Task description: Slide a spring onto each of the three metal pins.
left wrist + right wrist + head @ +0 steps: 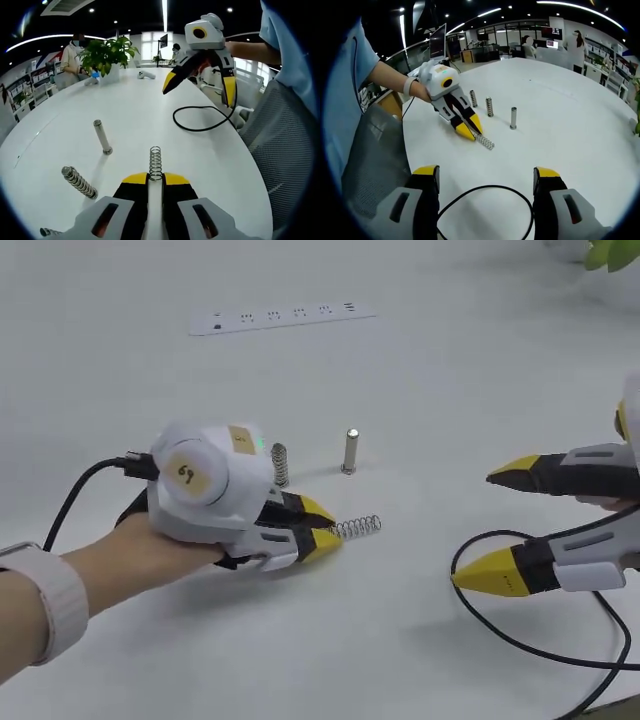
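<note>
Nearest the person, a hand with a pale band point(52, 602) at the wrist holds the left gripper point(328, 532) low over the smooth white table point(420, 360). Its pointed yellow-tipped jaws are closed together on one end of a loose spring point(358, 527), a thin coil of bright wire that sticks out past the tips and lies along the tabletop. To the right at about the same depth, the right gripper point(488, 528) hangs above the table with its two yellow wedge tips spread wide apart and nothing between them; a glossy black cable point(520, 640) loops across the table beneath it. Just beyond the left gripper stand the three pins in a row, each a short upright steel cylinder on a small flared foot. The bare pin point(351, 451) is smooth and shiny, just past the loose spring. The middle pin point(280, 465) already wears a coil round its shaft, and so does the third pin point(473, 98) next to it. Farther back lies a flat white power strip point(282, 317), and green leaves point(612, 252) show at the far corner.
</note>
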Motion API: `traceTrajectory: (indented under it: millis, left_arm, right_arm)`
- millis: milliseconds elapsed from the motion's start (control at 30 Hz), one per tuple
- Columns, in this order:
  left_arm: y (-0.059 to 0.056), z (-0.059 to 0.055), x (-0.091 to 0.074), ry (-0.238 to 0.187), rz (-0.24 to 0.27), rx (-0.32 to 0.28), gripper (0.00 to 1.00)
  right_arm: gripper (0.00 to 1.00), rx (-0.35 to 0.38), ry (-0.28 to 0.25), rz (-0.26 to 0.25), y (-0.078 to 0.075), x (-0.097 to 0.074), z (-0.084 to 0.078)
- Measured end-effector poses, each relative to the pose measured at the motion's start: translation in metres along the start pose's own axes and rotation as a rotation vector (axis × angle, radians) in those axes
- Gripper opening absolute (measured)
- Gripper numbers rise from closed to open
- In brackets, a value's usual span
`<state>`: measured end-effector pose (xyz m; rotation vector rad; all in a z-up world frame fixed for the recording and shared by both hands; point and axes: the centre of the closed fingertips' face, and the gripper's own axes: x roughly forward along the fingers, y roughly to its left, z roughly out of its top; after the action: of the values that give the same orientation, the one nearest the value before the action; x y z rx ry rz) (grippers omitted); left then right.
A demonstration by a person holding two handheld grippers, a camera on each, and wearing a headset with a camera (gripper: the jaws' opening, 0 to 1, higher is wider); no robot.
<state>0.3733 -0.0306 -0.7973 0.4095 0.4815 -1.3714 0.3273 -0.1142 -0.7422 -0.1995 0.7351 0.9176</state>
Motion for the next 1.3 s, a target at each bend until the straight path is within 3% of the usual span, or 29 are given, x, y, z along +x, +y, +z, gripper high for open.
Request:
traceTrajectory:
  millis: [1300]
  left_arm:
    - [-0.001,0.015,-0.021,-0.050,0.024,0.007,0.02]
  right_arm:
    - [0.74,-0.029,0.009,0.023,0.004,0.007,0.005]
